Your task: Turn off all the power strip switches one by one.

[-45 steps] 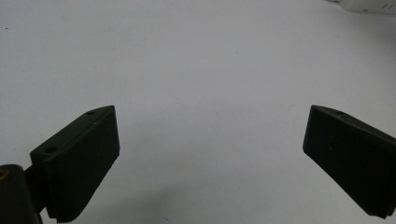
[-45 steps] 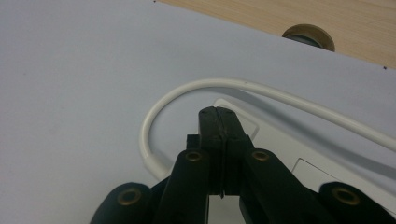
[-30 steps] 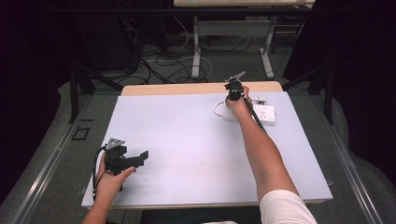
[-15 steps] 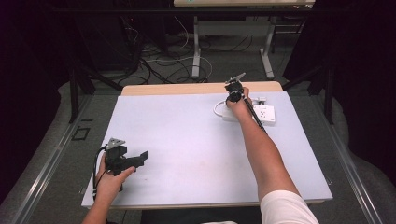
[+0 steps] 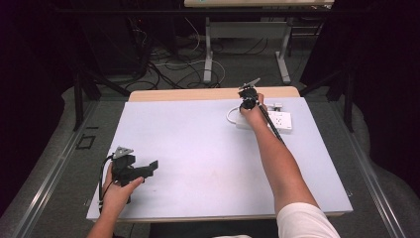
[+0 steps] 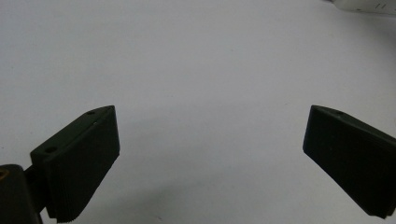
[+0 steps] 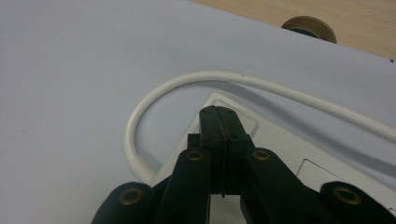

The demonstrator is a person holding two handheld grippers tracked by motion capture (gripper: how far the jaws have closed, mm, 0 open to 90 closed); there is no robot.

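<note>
- Power strip [image 5: 277,120], white, lies flat at the far right of the table [image 5: 198,148], its white cord [image 7: 154,98] looping out of one end and back along its far side.
- Right gripper [image 7: 218,114] is over the strip's cord end, jaws pressed fully together with nothing between them; tips sit on or just above a raised rectangular patch on the strip's top face, likely the rocker switch. Contact vs hover: can't tell.
- Left gripper [image 5: 132,169] is parked near the front left corner, well apart from the strip, jaws wide open and empty over bare table.
- Step in hand, my read: pressing the switch with closed jaw tips, used as a poker rather than a clamp.
- Next move calls for a short, straight push down on that patch, keeping the tips centred so they don't slide off toward the cord.
- Risk: the strip is light and unclamped, so an off-axis push could skate it along the table. The left gripper could come over to brace it if that happens.
</note>
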